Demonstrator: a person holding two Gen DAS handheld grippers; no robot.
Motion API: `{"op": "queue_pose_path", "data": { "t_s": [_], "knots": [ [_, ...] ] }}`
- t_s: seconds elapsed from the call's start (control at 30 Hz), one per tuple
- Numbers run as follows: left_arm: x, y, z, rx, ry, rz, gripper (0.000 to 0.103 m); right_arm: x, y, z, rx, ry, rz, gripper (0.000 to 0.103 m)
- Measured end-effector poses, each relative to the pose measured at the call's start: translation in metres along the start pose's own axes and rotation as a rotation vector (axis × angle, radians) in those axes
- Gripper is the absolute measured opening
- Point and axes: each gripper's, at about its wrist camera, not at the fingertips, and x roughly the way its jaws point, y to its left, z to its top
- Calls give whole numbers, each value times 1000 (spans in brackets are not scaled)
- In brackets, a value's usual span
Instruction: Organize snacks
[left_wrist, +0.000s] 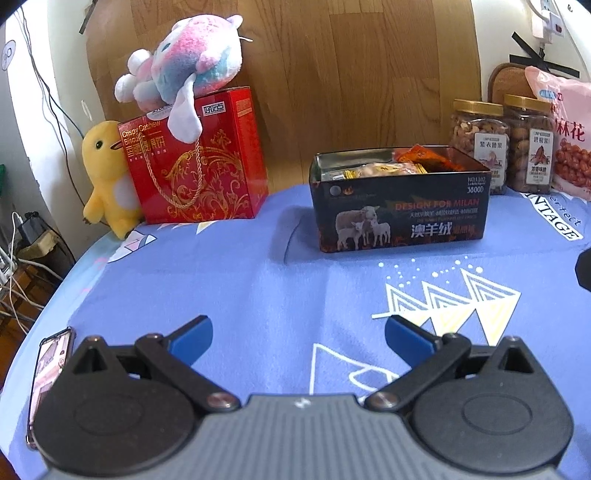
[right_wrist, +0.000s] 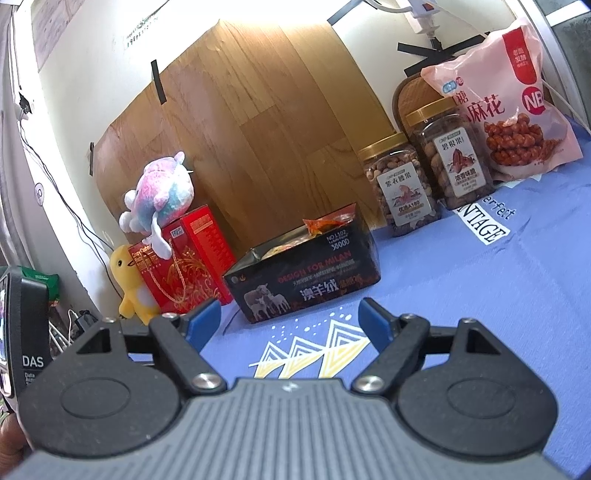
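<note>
A dark open tin box (left_wrist: 400, 210) with sheep printed on it stands on the blue cloth and holds several wrapped snacks (left_wrist: 410, 164). It also shows in the right wrist view (right_wrist: 306, 280), with an orange packet (right_wrist: 325, 223) sticking out. Two nut jars (left_wrist: 478, 140) (right_wrist: 400, 184) and a pink snack bag (left_wrist: 565, 136) (right_wrist: 517, 107) stand at the back right. My left gripper (left_wrist: 298, 334) is open and empty, low over the cloth in front of the box. My right gripper (right_wrist: 288, 319) is open and empty, also short of the box.
A red biscuit gift box (left_wrist: 201, 158) (right_wrist: 184, 258) with a pastel plush (left_wrist: 188, 70) on top stands at the back left, a yellow plush (left_wrist: 105, 177) beside it. A phone (left_wrist: 50, 369) lies at the cloth's left edge. A wooden board (left_wrist: 332, 74) leans behind.
</note>
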Motion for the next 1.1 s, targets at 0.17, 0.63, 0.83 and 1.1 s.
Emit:
{"op": "queue_pose_path", "data": {
  "t_s": [0.17, 0.63, 0.83, 1.1],
  "knots": [
    [1, -2, -1, 9, 5, -16, 103, 0, -2, 0, 4, 2, -1, 84],
    [7, -9, -3, 45, 26, -16, 103, 2, -4, -1, 8, 11, 2, 84],
    [8, -11, -4, 54, 33, -18, 103, 2, -4, -1, 10, 11, 1, 84],
    [8, -12, -5, 58, 38, -22, 103, 3, -4, -1, 9, 11, 2, 84]
  ]
}}
